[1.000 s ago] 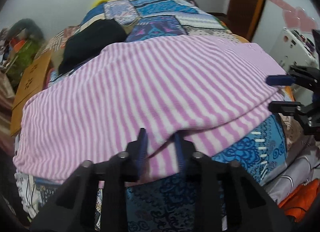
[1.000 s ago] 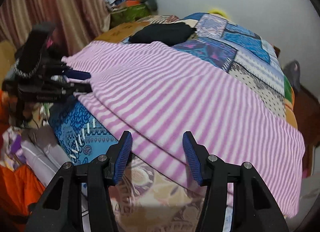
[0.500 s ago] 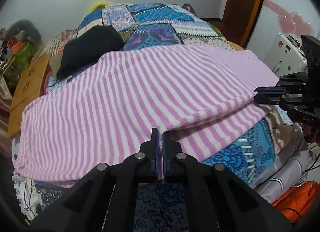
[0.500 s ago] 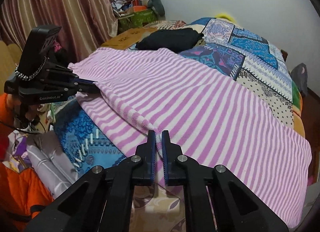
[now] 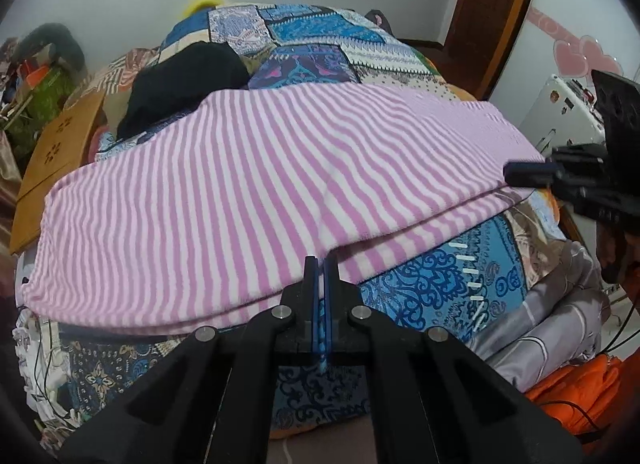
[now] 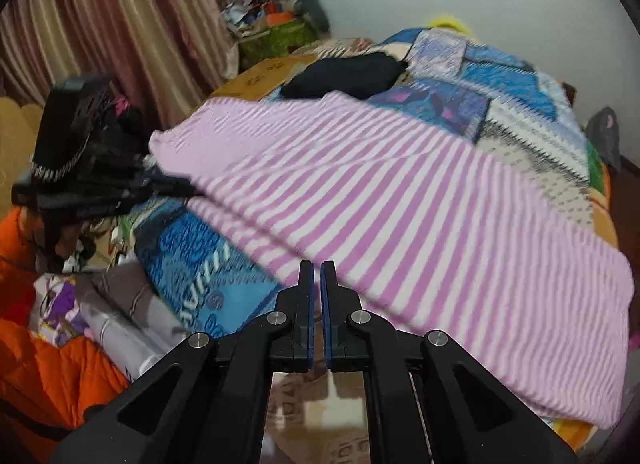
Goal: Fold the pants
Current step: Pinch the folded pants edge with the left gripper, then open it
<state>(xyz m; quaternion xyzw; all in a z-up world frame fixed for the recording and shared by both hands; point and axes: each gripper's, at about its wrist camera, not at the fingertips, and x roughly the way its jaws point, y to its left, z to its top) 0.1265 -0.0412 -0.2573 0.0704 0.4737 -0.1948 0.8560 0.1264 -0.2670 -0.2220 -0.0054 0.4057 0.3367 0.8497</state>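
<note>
Pink-and-white striped pants (image 5: 260,184) (image 6: 420,204) lie spread across a bed with a blue patchwork cover (image 5: 440,284), in two layers along the near edge. In the left wrist view my left gripper (image 5: 320,260) is shut, its tips pinching the near edge of the upper layer, which rises into a small peak there. My right gripper (image 5: 524,174) shows at the right, at the same edge. In the right wrist view my right gripper (image 6: 317,264) is shut on the pants' near edge. The left gripper (image 6: 172,188) holds the edge further left.
A black garment (image 5: 184,76) (image 6: 348,72) lies on the bed beyond the pants. A brown cardboard box (image 5: 56,144) stands at the bed's left side. Orange cloth (image 6: 40,364) and grey bedding (image 5: 540,304) pile up near the front. Curtains (image 6: 100,24) hang at the left.
Both grippers went from open to shut on the near edge of the pants. The upper layer's edge has lifted off the lower one, and the left gripper rose a little.
</note>
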